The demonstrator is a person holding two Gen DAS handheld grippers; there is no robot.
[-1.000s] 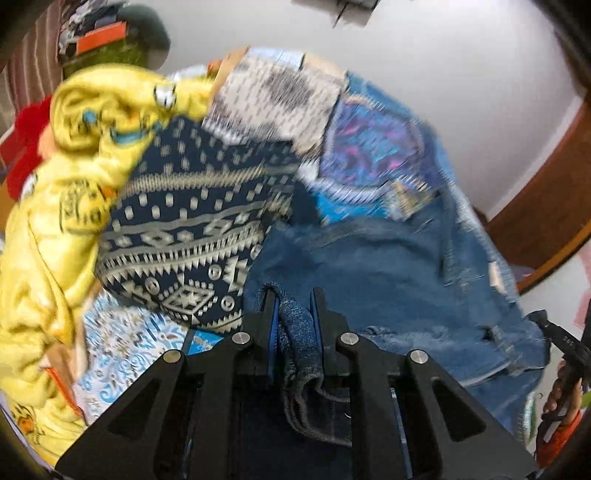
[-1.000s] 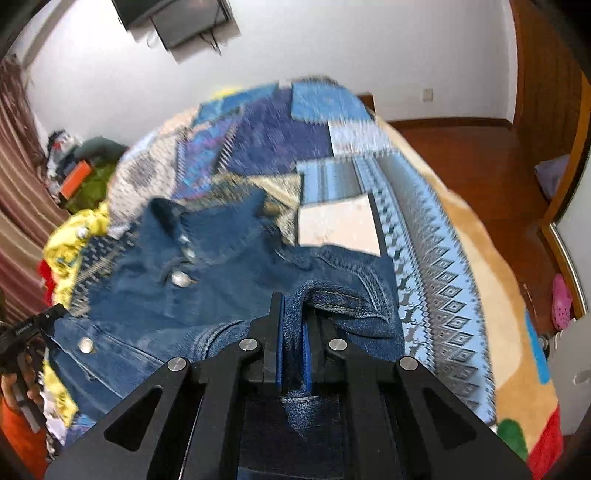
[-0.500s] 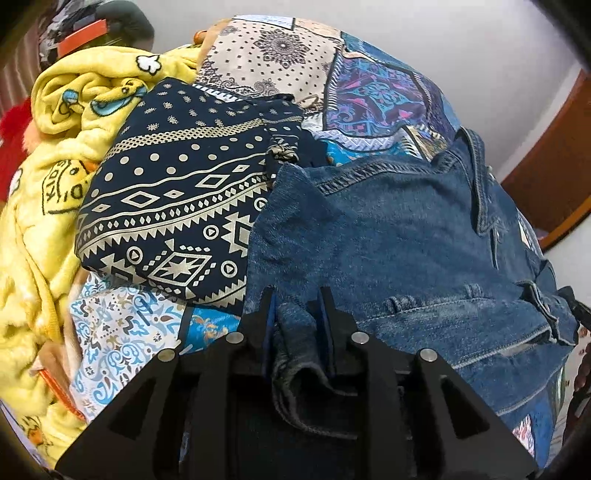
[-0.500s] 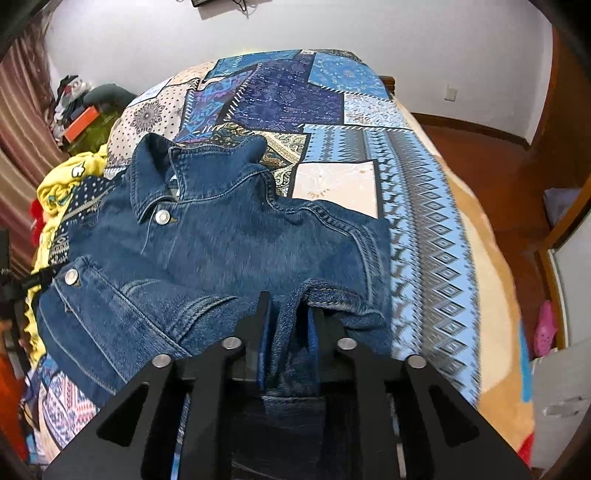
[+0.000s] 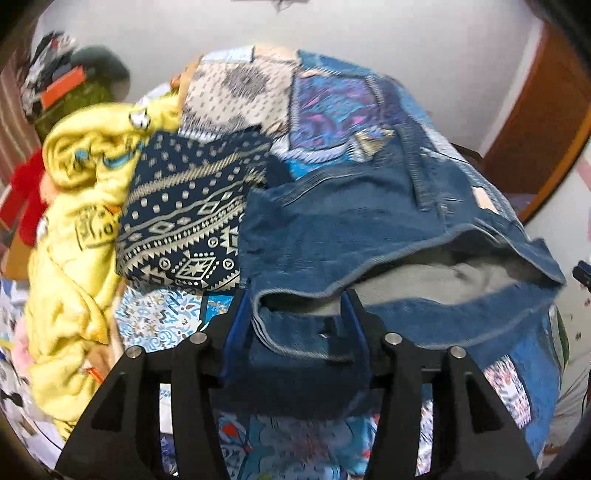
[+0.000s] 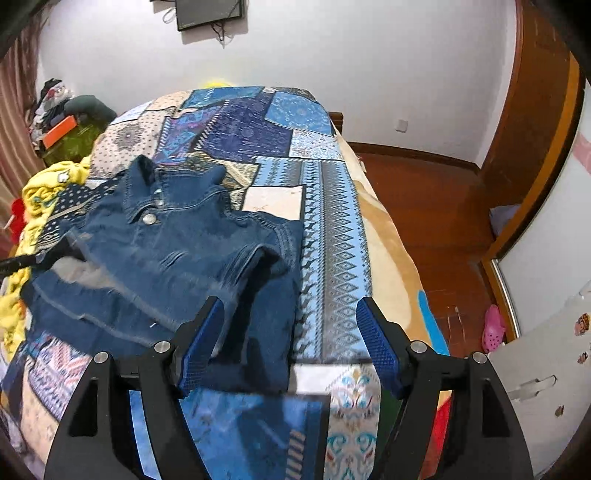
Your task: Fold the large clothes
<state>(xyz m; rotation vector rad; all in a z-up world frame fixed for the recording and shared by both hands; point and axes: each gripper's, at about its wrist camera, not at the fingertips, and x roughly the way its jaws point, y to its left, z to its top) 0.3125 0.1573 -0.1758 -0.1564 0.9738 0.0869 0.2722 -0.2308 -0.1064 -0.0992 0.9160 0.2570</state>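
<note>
Dark blue denim jacket [image 6: 173,251] spread front-up on the bed's blue patchwork-print bedspread [image 6: 332,236], collar toward the far white wall [image 6: 332,55], silver snap buttons showing at the neck. Hem end nearest both cameras, gaping slightly to show pale grey lining in the left wrist view.

Left gripper [image 5: 293,310] with fingers released, spread apart, blue pads either side of the jacket's [image 5: 332,229] hem corner; denim lying between them, not pinched. Whether the pads brush the cloth, cannot tell.

Right gripper [image 6: 291,332] with fingers released and wide apart, above the jacket's lower right corner and the bedspread beside it. Left pad over the denim, right pad over the geometric blue border strip; nothing clamped.

To the jacket's left, in the left wrist view: navy cloth with cream geometric print [image 5: 184,221], touching the jacket's edge and partly tucked under it. Further left, crumpled yellow fleece garment with cartoon print [image 5: 74,240], heaped along the bed's side. Beyond that, something red [image 5: 22,199], mostly hidden.

Far left corner of the room: pile of dark clothes with an orange box [image 6: 59,134] on a green heap. Black screen [image 6: 208,13] mounted on the wall. Red-brown wooden floor [image 6: 436,206] right of the bed, pink clog [image 6: 493,328] lying on it near a wooden door frame.
</note>
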